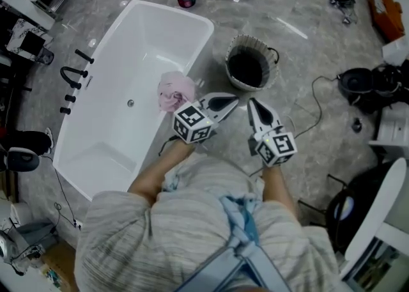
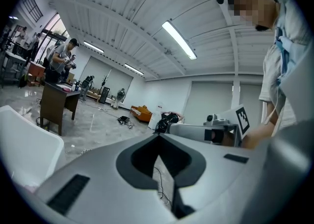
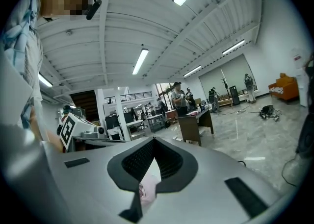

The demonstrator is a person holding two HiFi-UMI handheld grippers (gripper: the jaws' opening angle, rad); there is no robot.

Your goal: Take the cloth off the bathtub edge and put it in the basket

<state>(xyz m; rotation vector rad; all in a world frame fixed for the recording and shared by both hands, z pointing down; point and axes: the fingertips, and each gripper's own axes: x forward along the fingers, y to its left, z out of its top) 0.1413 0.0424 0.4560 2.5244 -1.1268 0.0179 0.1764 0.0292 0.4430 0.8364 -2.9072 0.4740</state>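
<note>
Lab hall, work desks (image 3: pixel 194 124), freestanding bathtub (image 1: pixel 105 147)

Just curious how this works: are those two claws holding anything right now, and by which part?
Nothing is held. The left gripper and right gripper are both shut and empty; the pink cloth lies on the bathtub edge.

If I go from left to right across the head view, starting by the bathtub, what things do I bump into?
faucet → drain → cloth → basket
</note>
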